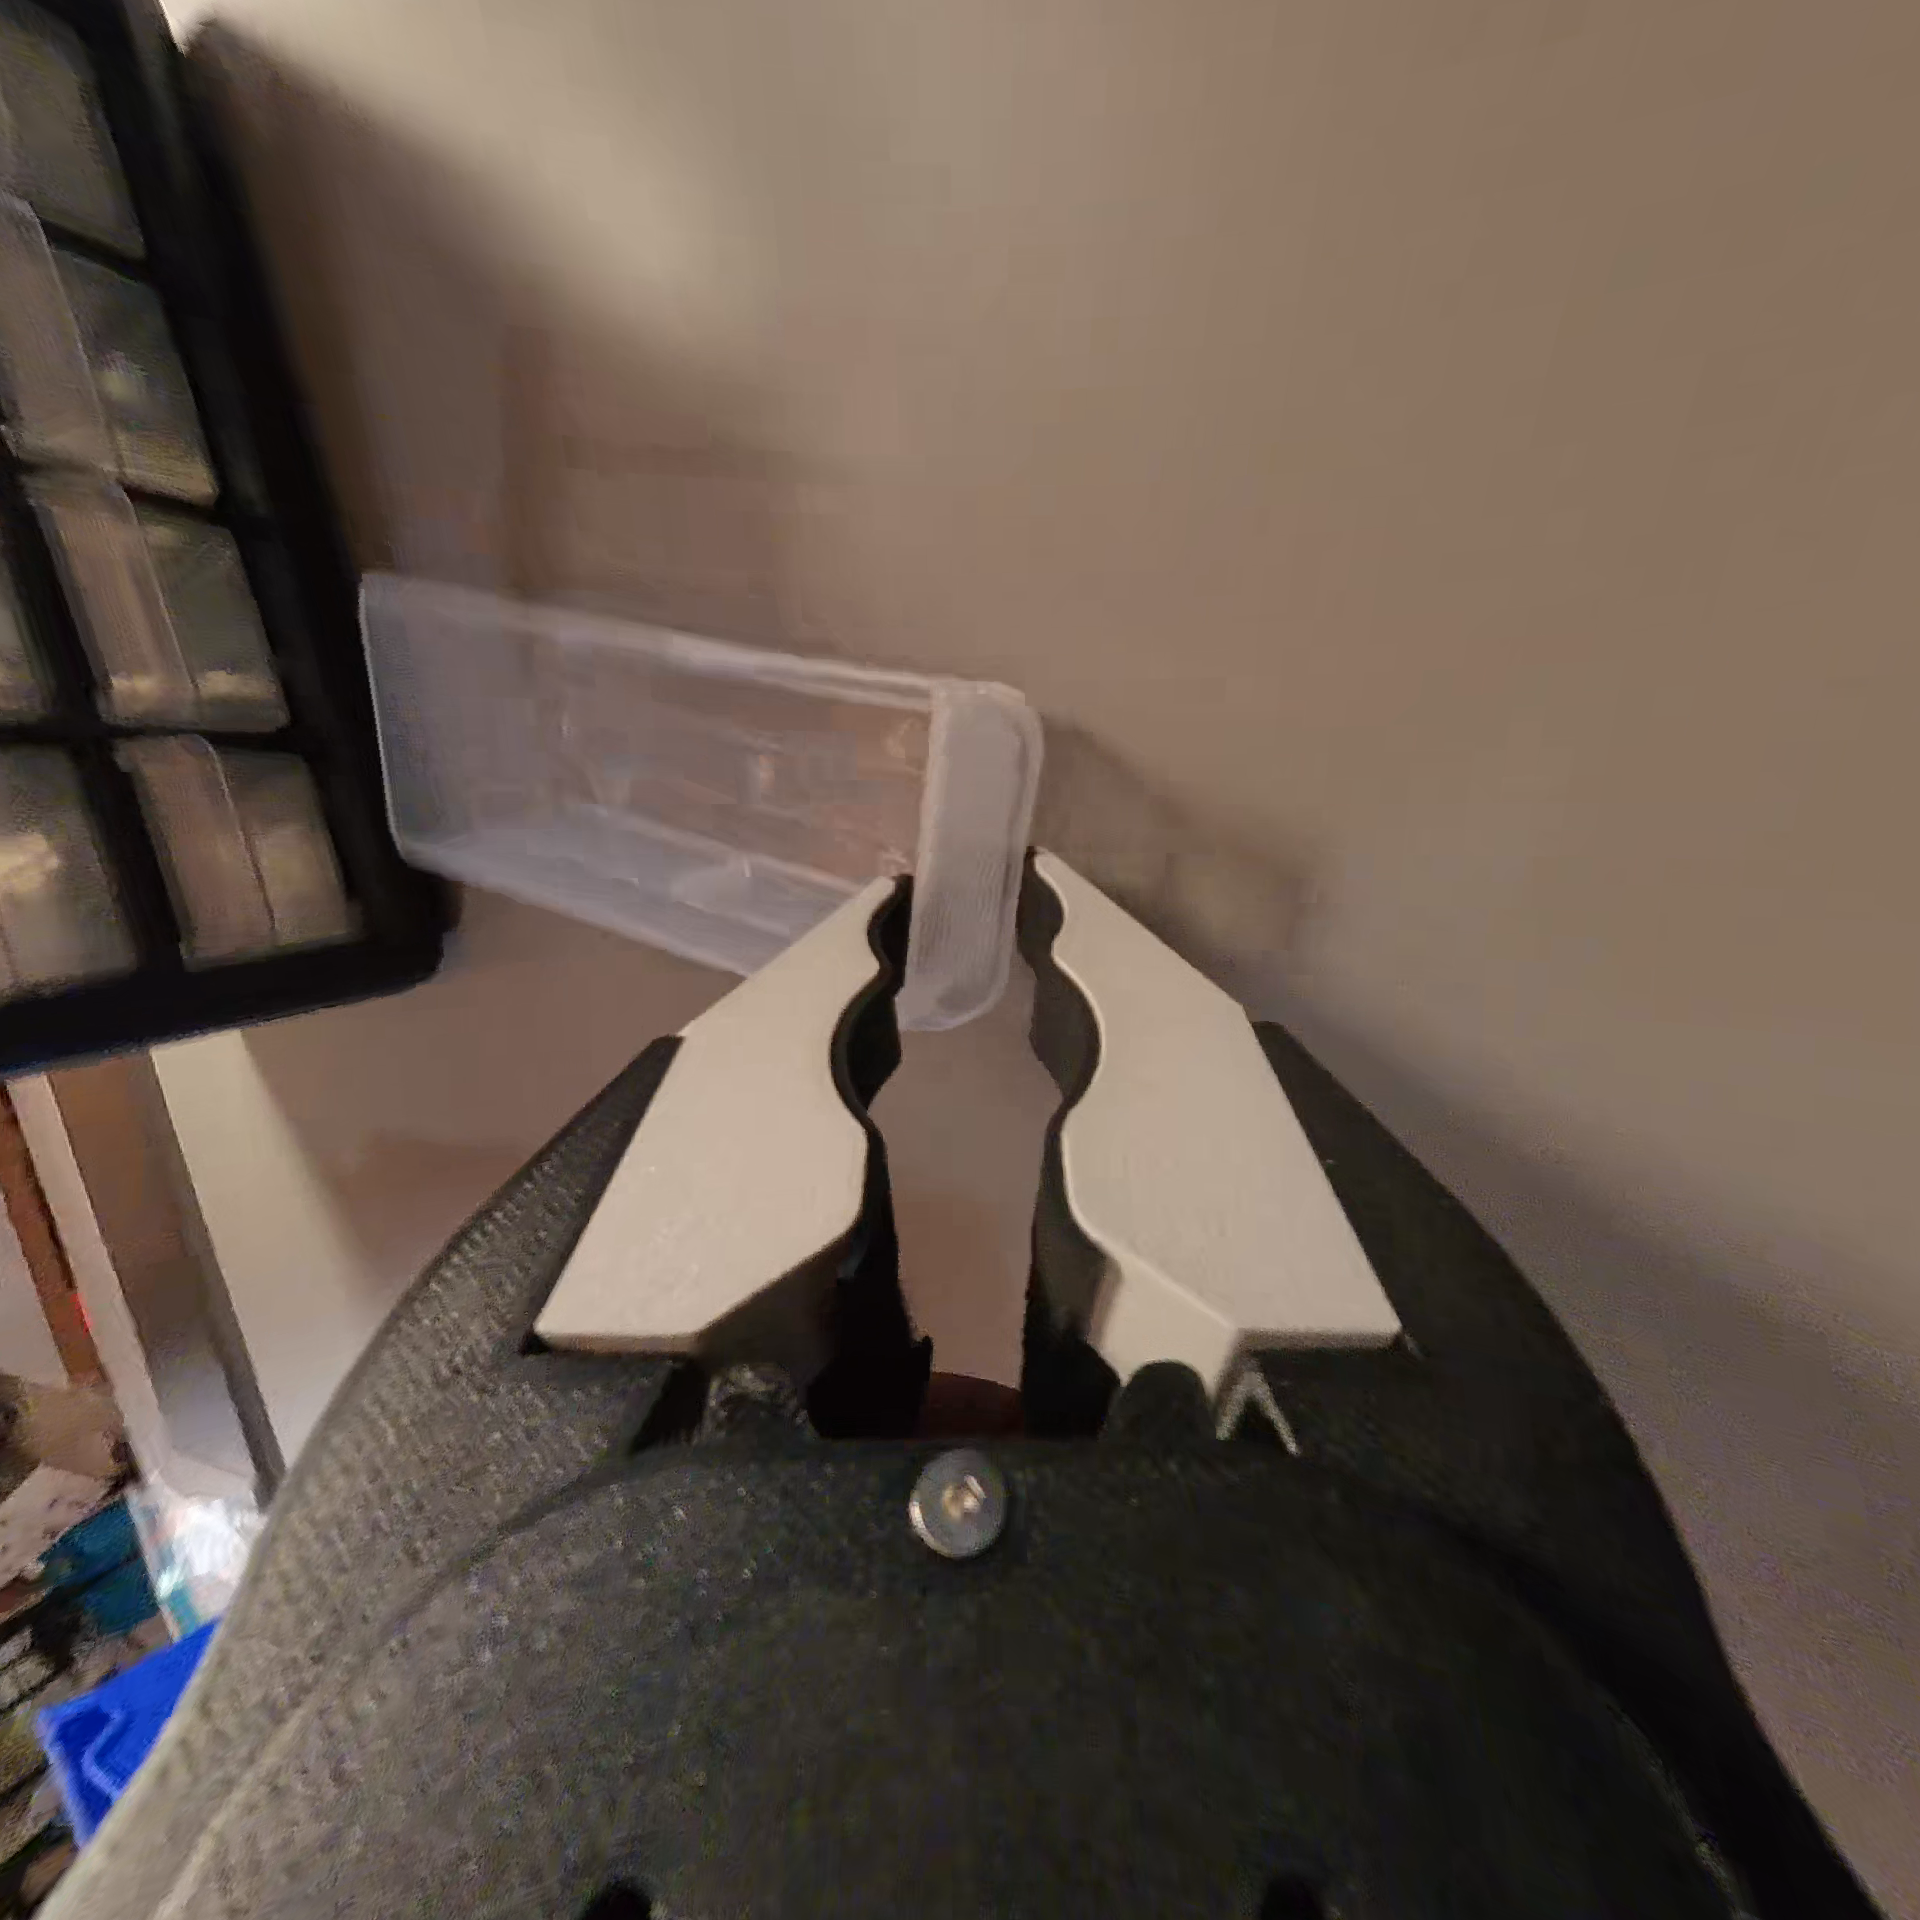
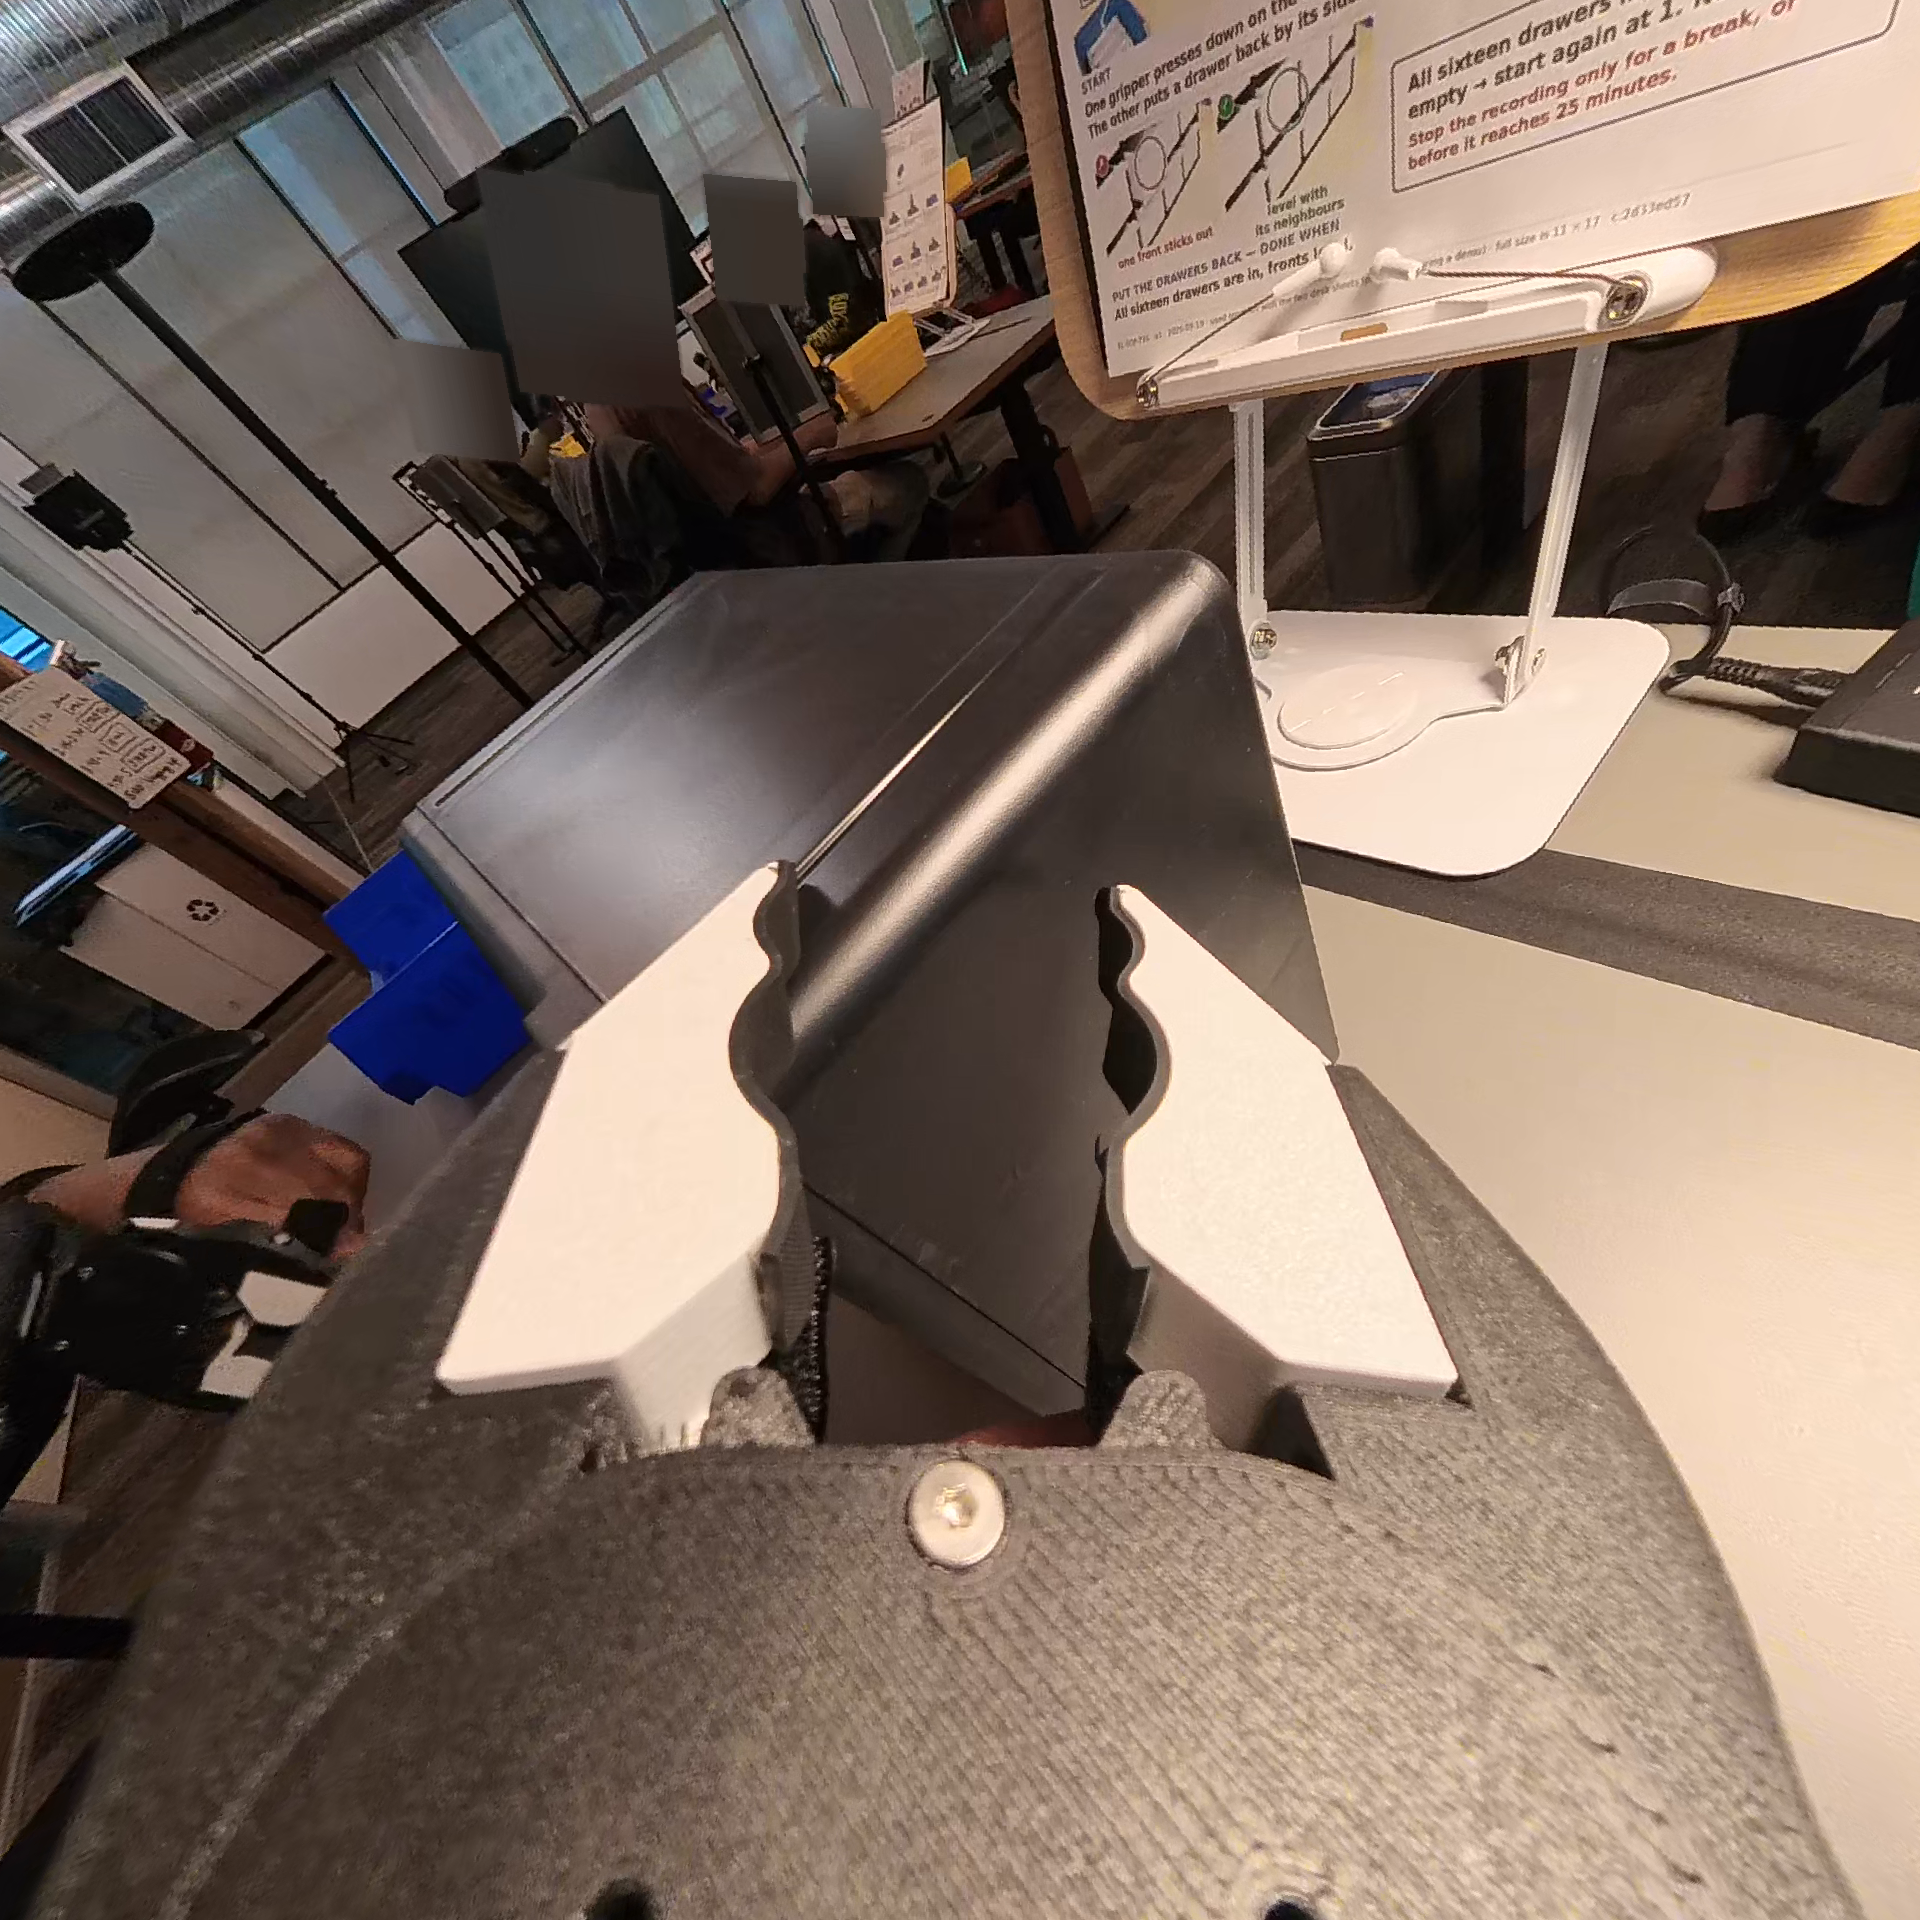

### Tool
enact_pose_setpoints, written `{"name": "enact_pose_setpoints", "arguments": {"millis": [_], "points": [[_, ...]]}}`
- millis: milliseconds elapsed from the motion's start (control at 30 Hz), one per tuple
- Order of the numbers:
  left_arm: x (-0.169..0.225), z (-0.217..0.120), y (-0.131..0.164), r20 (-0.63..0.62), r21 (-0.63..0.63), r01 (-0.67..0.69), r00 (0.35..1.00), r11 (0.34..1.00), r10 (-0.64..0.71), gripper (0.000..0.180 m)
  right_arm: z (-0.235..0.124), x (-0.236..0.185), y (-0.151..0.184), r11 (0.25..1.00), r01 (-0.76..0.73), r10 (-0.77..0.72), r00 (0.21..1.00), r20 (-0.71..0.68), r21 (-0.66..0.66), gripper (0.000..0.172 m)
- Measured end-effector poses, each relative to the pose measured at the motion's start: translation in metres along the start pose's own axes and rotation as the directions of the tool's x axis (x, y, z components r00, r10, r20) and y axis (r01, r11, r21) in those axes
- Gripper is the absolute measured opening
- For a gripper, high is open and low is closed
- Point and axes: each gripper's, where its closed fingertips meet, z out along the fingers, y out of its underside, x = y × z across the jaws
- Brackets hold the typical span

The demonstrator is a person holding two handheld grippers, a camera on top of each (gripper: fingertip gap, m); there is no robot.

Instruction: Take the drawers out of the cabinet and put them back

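In the left wrist view my left gripper [image 1: 966, 873] is shut on the front handle [image 1: 971, 831] of a clear plastic drawer [image 1: 644, 769]. The drawer is out of the cabinet, to the right of its black frame [image 1: 301, 520], tilted, close over the beige table [image 1: 1455, 520]. Other clear drawers [image 1: 135, 603] sit in the cabinet's slots. In the right wrist view my right gripper [image 2: 945, 883] is open and holds nothing. It sits over the black cabinet's top [image 2: 831, 727], with its fingers [image 2: 665, 1091] either side of a ridge near the cabinet's right edge.
A white stand [image 2: 1455, 748] with a printed sheet is on the table [image 2: 1610, 1195] behind the cabinet. A black box [image 2: 1860, 738] with a cable lies at far right. Blue bins [image 2: 426, 997] are beyond the table's left edge. A hand with the other gripper [image 2: 187, 1288] is lower left.
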Motion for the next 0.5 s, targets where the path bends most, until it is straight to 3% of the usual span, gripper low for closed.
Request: {"name": "enact_pose_setpoints", "arguments": {"millis": [200, 300, 500], "points": [[-0.042, -0.031, -0.069, -0.01, 0.254, 0.107, 0.994, 0.961, -0.108, 0.016, 0.001, 0.0, 0.0, 1.0, -0.006, 0.006, 1.0, 0.008, 0.001, 0.06], [-0.067, -0.051, -0.112, -0.091, 0.356, 0.186, 0.982, 0.916, -0.164, 0.016, 0.001, 0.0, 0.0, 1.0, -0.012, 0.012, 1.0, 0.013, 0.002, 0.06], [-0.112, -0.051, -0.157, -0.192, 0.297, 0.274, 0.955, 0.915, -0.224, 0.017, 0.001, 0.0, 0.0, 1.0, -0.011, 0.011, 1.0, 0.013, 0.003, 0.059]]}}
